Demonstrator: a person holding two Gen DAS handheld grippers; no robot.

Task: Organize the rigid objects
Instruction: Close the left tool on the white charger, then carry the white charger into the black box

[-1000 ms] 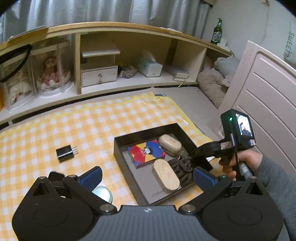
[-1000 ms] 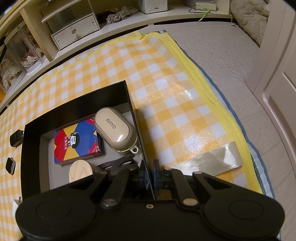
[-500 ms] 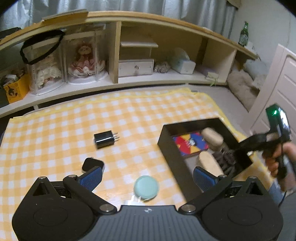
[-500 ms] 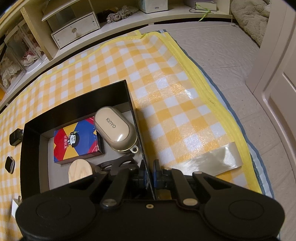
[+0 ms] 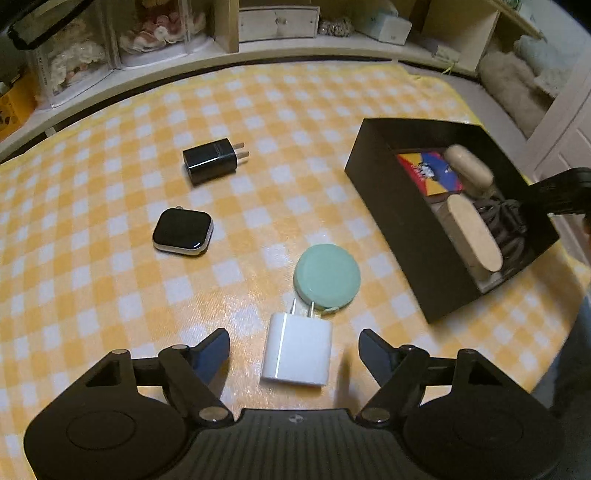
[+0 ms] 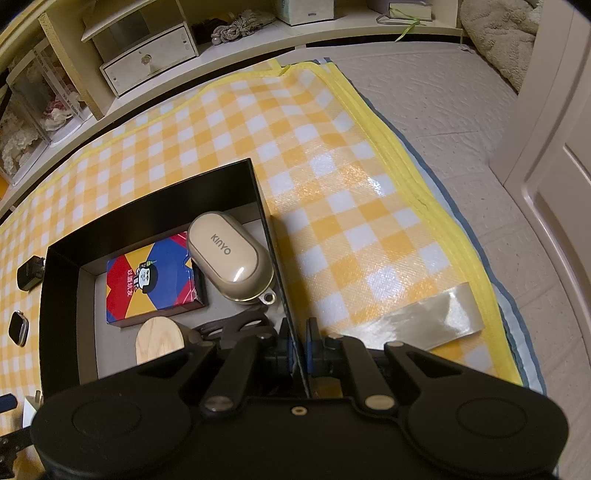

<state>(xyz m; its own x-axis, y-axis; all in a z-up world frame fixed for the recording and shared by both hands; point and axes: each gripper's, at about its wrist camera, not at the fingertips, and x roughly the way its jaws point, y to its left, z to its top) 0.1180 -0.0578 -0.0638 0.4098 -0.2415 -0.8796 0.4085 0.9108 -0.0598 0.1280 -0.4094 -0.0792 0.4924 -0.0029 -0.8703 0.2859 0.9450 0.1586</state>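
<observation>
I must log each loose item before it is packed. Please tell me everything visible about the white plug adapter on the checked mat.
The white plug adapter is a small, smooth, glossy block with rounded edges, plastic by its look. Two metal prongs point away from the camera, toward the round mint-green case; whether they touch it I cannot tell. It lies flat on the yellow-and-white checked mat. The left gripper straddles it, jaws closing, and its pads do not yet press on it.

A home bedroom: a low wooden shelf at twelve o'clock holds dolls in clear cases; plush bedding lies at two o'clock.
</observation>
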